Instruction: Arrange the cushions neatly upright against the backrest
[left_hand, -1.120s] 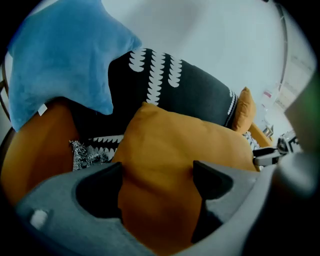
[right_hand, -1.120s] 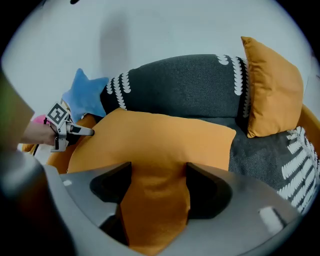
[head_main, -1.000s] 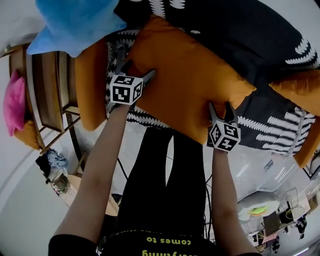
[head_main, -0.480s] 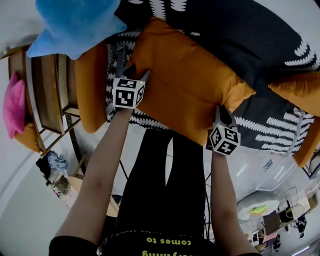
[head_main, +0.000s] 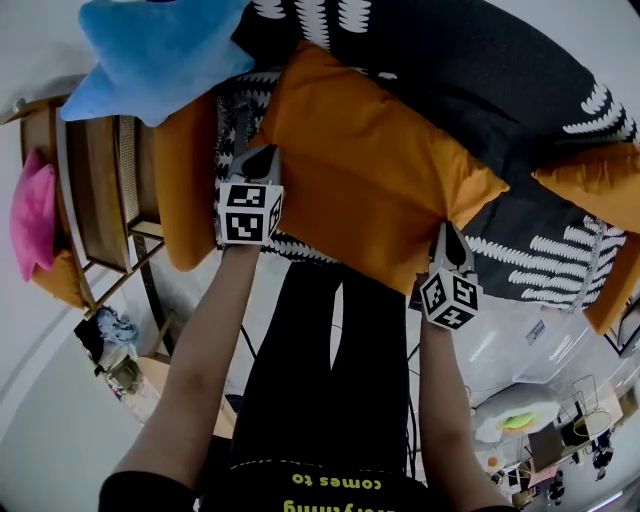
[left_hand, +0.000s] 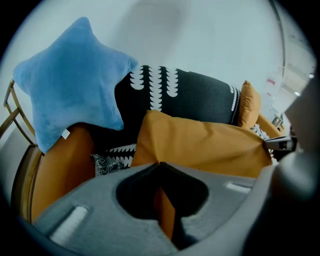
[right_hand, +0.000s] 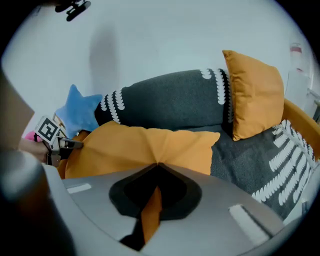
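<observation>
The left gripper is closed on a fold of the orange cushion at its near left edge. The right gripper is likewise clamped on fabric at its near right corner. The cushion lies flat along the front edge of the dark patterned sofa, toward its left end. A blue star cushion leans in the sofa's back left corner. Another orange cushion stands at the right end.
</observation>
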